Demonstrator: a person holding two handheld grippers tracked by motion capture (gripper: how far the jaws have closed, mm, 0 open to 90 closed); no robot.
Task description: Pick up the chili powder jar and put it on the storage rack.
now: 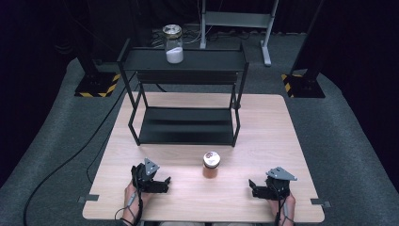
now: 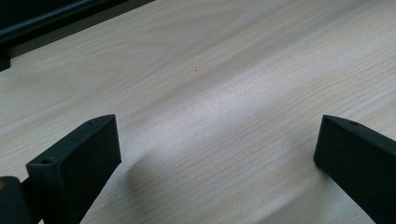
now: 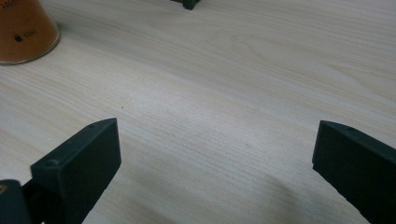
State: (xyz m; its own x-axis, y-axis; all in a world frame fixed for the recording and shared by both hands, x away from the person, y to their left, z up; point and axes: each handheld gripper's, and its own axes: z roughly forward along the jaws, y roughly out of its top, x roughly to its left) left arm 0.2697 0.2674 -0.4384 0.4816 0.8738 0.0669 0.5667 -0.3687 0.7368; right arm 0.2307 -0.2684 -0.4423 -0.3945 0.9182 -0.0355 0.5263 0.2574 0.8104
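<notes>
High view, jar: orange jar stood on table near edge, between both grippers, touching neither.
High view, grippers: left gripper near left, right gripper near right, both low over the table.
High view, rack: black rack far, white jar on top shelf.
Left gripper view: jaws wide apart, bare wood between.
Right gripper view: jaws wide apart, orange jar far left.

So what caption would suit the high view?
Two open tools rest either side of an orange-filled jar before a black shelf.
</notes>
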